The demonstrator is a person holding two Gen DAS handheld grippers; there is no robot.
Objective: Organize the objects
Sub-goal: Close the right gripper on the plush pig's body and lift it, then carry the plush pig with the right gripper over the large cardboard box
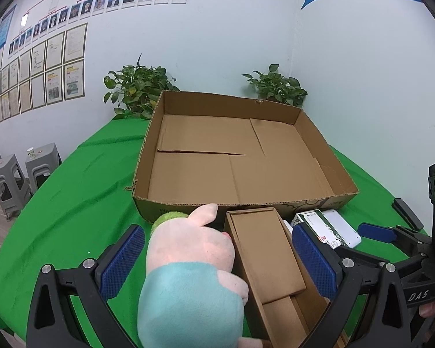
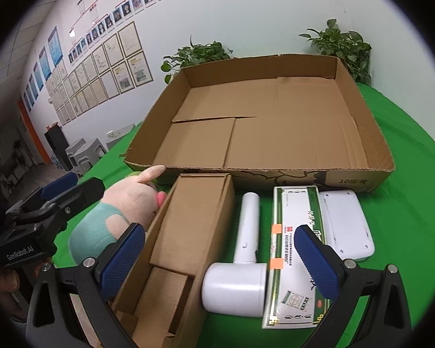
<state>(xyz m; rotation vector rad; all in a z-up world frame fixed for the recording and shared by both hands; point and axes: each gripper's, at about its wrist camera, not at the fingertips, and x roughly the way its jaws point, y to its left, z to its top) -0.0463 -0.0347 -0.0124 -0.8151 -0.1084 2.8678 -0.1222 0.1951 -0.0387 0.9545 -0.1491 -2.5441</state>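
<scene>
A table under a green cloth (image 2: pixel 414 174) carries a big open cardboard tray (image 2: pixel 275 174) at the back. Before it, left to right, lie a plush pig (image 2: pixel 124 203), a small open carton (image 2: pixel 188 232), a white hair dryer (image 2: pixel 240 266), a green-trimmed box (image 2: pixel 292 232) and a white device (image 2: pixel 347 223).

Potted plants (image 1: pixel 140 90), grey stools (image 1: pixel 10 179), wall certificates (image 1: pixel 56 68).

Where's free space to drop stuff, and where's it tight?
Free: the whole floor of the big cardboard tray, and green cloth left of it. Crowded: the strip before the tray, with plush pig, small carton, hair dryer, medicine box, white device.
</scene>
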